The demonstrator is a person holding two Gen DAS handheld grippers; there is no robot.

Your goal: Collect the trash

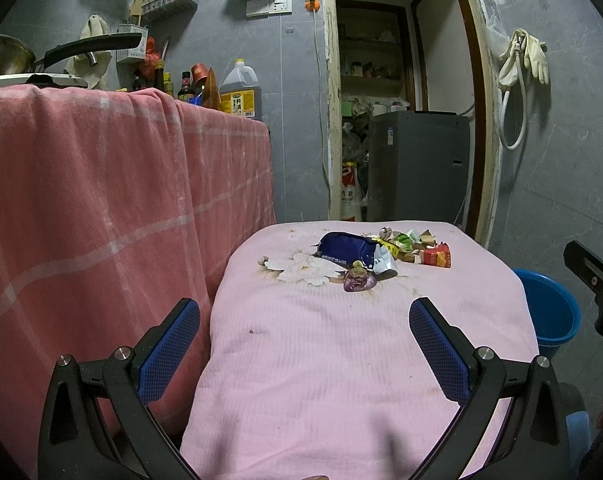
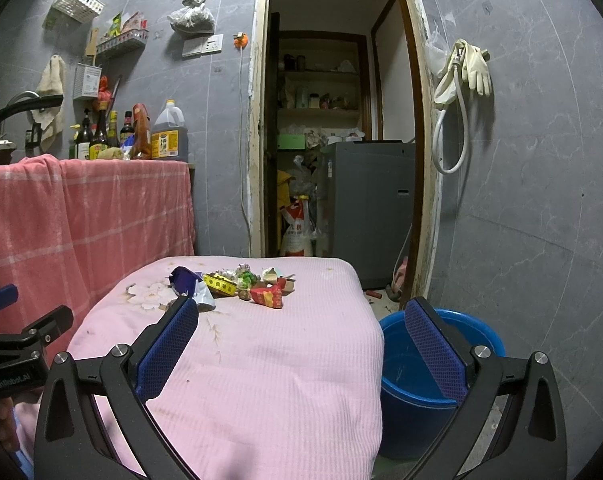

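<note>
A heap of wrappers lies at the far end of a pink-covered table: a dark blue bag, a small purple wrapper, a yellow packet, a red packet and a silvery wrapper. A blue bucket stands on the floor to the table's right. My left gripper is open over the near part of the table, short of the heap. My right gripper is open with nothing between its fingers, above the table's right edge and the bucket.
A counter draped in a red checked cloth stands to the left, with bottles and an oil jug on top. Behind the table a doorway opens onto a grey appliance. Gloves and a hose hang on the right wall.
</note>
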